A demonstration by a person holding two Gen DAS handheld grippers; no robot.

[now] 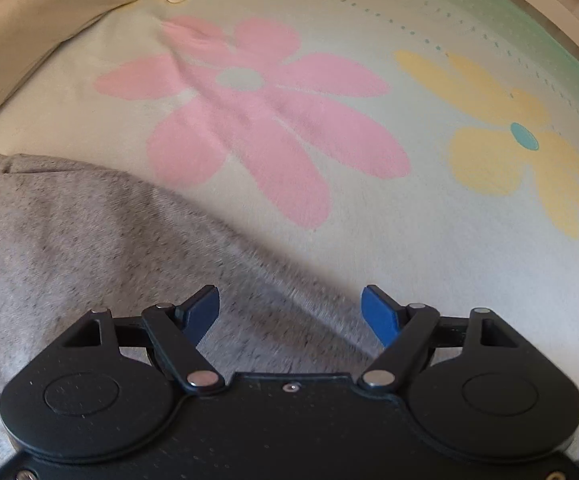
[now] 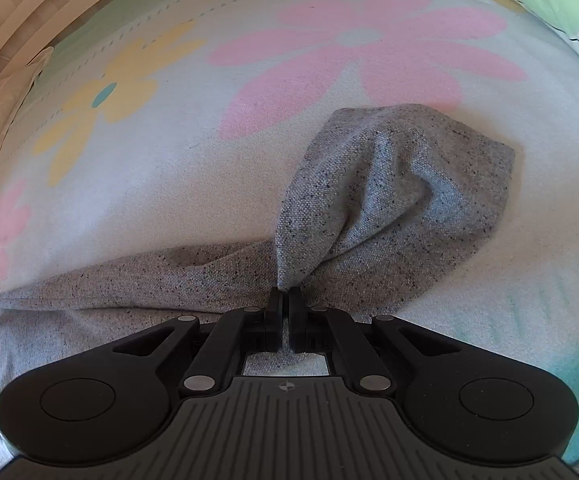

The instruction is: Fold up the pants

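Right now the right gripper (image 2: 284, 300) is squeezed tight on a bunch of the grey pants (image 2: 389, 200) lying on the flowery blanket (image 2: 149, 184) so it can fold them, while the left gripper (image 1: 290, 312) hangs wide open, holding nothing.

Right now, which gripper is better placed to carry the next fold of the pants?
Right. The right gripper is shut on a bunched fold of the grey pants, lifting it off the flowered blanket. The left gripper is open above the fabric, gripping nothing.
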